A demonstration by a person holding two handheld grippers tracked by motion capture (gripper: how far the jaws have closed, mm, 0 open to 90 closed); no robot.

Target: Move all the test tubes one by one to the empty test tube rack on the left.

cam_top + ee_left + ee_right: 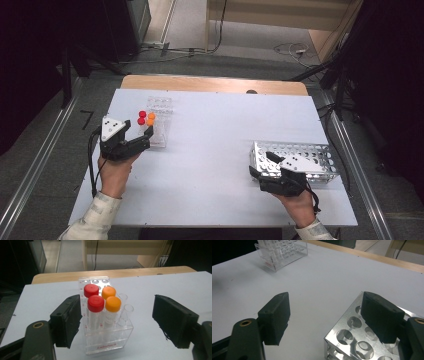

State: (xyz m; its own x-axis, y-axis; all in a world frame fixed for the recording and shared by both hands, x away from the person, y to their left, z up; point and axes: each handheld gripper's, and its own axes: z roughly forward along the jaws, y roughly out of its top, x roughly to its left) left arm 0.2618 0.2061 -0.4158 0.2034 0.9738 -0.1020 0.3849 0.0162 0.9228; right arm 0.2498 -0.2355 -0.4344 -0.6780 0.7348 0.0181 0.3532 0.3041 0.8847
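From the high view, my left claw (141, 135) sits just beside the clear acrylic tube rack (161, 120) on the white worktop (215, 150), its jaws spread and gripping nothing. Four capped tubes already stand in that rack, two red-capped tubes (142, 117) and two orange-capped tubes (151, 119). My right claw (267, 162) rests against the perforated metal rack (300, 157), well apart from the clear rack, and I see no tube in it. I judge the loading partly done, with many holes in the clear rack unfilled.

In the left gripper view, the jaws stand wide to either side of the clear rack (107, 337), pads off it. The caps are round and glossy; two uncapped clear tubes (125, 312) stand just beside the orange ones.

In the right gripper view, my right claw (329, 317) is open, one jaw over the metal rack's (352, 340) corner, holding nothing.
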